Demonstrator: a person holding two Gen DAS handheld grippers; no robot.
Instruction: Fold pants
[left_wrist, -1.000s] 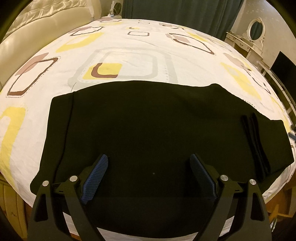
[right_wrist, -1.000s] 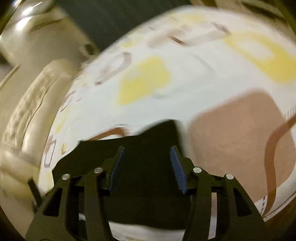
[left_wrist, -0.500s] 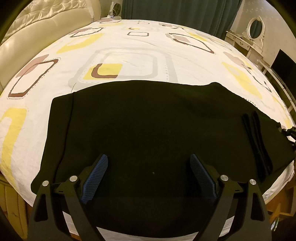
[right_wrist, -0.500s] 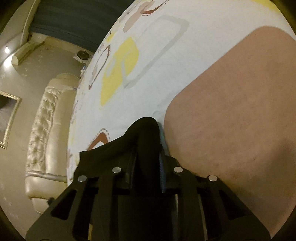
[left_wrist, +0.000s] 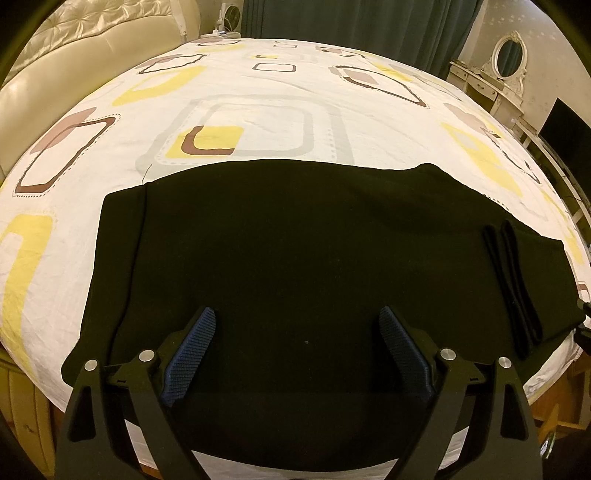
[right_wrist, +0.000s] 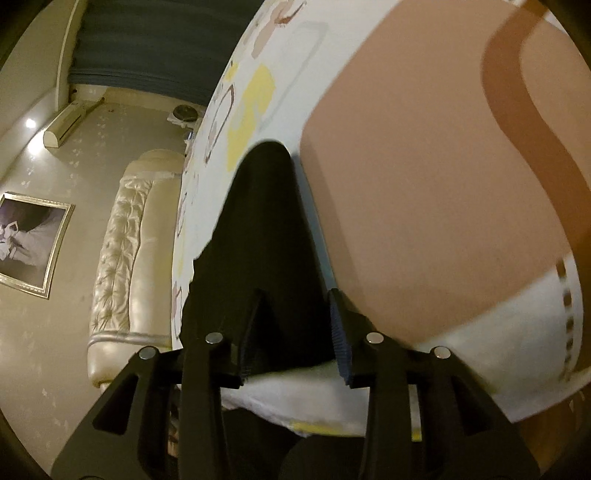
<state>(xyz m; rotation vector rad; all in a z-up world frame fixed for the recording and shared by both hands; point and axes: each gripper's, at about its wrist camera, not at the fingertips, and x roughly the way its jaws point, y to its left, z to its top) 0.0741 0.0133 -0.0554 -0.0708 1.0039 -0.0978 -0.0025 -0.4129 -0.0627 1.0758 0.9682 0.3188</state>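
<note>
Moved since half a second ago: right tool (right_wrist: 295, 325), whose fingers were pinched tight on the cloth and now stand apart, black cloth lying between them without either pad clearly pressing it. I read that as a release, or a re-grip, at the right-hand end of the garment.

Item, pants (left_wrist: 295, 258): black, spread flat across the near part of the bed (left_wrist: 258, 110), long axis running left to right, near edge hanging at the bed's front edge. A doubled strip of fabric crosses the right-hand end. Left wrist view shows no shift in the cloth's outline over the last second.

Item, left tool (left_wrist: 297, 350): unchanged, wide open, hovering above the middle of the near edge, nothing held.

Item, right tool: partly open over a raised ridge of the pants (right_wrist: 266, 229) at the bed's edge; whether it touches I cannot tell.

Item, bed sheet: white, with yellow and brown shapes.

Judgement: the fold has not begun in earnest; neither tool holds the cloth, so the grasp on the right end must be remade.
</note>
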